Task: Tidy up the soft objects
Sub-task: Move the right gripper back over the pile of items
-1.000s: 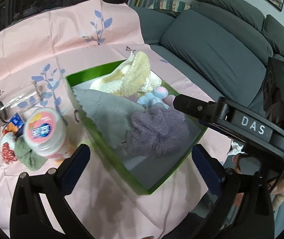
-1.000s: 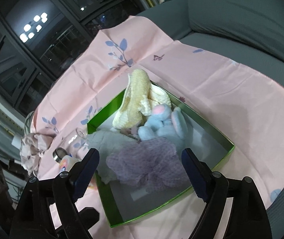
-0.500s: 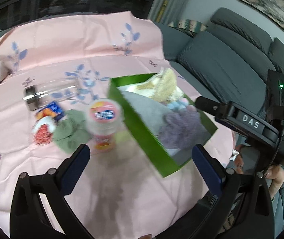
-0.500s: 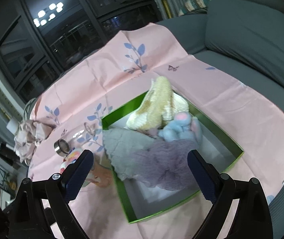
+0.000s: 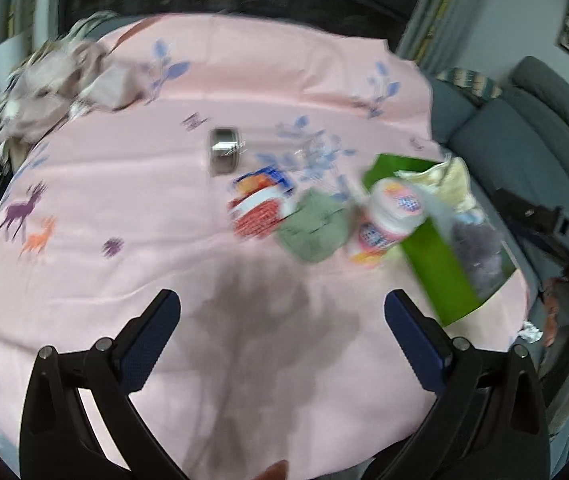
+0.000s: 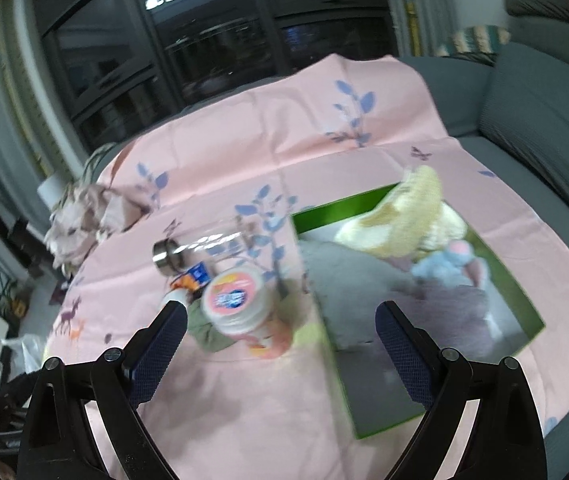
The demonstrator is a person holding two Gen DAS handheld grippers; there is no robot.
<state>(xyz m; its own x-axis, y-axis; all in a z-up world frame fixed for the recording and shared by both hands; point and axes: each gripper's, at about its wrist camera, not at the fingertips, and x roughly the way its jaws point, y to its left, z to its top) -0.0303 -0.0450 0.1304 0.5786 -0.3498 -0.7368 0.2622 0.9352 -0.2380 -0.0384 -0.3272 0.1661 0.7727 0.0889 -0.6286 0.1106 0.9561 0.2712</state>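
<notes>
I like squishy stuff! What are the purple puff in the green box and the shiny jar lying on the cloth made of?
Purple puff: probably gathered nylon mesh, matte, like a bath pouf; it looks frilly and netted, though blur leaves that open. Jar: clear glass or hard plastic, glossy, since the leaf print shows through and light streaks glint on it. Its cap looks like shiny metal.

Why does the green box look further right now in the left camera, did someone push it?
No. The green box still sits beside the pink-lidded jar and green cloth on the pink tablecloth; the camera swung left.
</notes>
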